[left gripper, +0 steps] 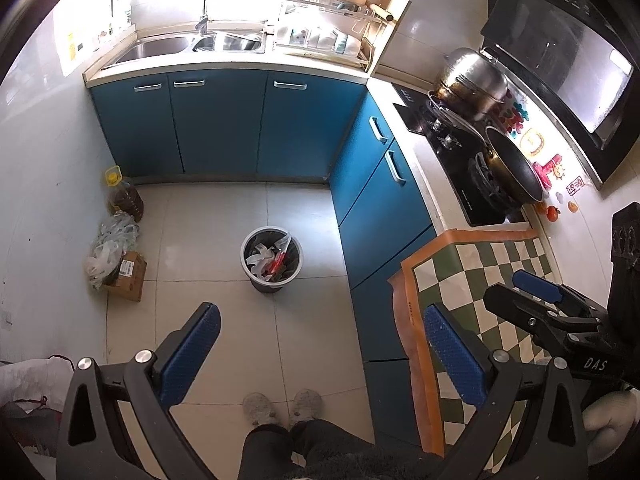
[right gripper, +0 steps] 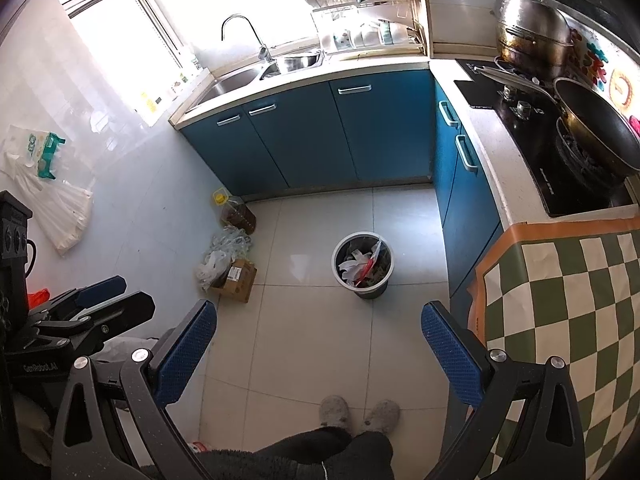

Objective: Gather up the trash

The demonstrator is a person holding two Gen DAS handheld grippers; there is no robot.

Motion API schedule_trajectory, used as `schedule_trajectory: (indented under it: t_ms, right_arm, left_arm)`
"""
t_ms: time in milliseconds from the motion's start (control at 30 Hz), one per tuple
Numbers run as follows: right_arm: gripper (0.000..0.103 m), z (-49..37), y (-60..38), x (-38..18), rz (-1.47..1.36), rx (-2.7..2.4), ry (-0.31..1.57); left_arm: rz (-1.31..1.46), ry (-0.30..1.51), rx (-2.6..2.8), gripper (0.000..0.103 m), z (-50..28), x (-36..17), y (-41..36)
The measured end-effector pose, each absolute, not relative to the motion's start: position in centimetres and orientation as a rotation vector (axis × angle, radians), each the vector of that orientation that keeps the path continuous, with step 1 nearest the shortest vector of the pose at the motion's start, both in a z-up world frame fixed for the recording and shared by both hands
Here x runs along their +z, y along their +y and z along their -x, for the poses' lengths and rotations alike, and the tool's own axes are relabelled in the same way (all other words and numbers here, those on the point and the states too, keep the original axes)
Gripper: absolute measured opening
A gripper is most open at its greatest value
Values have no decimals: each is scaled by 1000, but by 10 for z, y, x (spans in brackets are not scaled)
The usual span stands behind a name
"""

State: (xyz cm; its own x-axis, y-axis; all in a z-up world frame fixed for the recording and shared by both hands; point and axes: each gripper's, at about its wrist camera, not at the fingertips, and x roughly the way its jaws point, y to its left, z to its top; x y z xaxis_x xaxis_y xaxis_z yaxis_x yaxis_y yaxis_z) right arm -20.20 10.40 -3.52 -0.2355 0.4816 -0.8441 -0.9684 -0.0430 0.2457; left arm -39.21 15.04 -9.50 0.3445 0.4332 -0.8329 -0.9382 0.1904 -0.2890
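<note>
Kitchen floor fills both views, with the trash bin (left gripper: 271, 258) at centre frame, already holding wrappers. We hold the left gripper (left gripper: 320, 356) and right gripper (right gripper: 318, 354) high, jaws spread and empty. We judge collection barely begun; next comes lowering toward the plastic bags (right gripper: 224, 256) at left.

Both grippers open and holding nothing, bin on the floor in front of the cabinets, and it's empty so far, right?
Not quite: the bin is not empty. The left wrist view shows white plastic and red scraps already in it; the right wrist view agrees. The rest holds: the left gripper and right gripper are open and hold nothing, and the bin stands on the floor before the blue cabinets.
</note>
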Motion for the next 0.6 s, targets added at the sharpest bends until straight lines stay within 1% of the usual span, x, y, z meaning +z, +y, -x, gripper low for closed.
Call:
schedule_trajectory:
  t_ms: [600]
  right_arm:
    - [103, 193, 99, -38, 669, 1567, 1019]
  left_arm:
    - [912, 679, 1065, 103, 389, -94, 150]
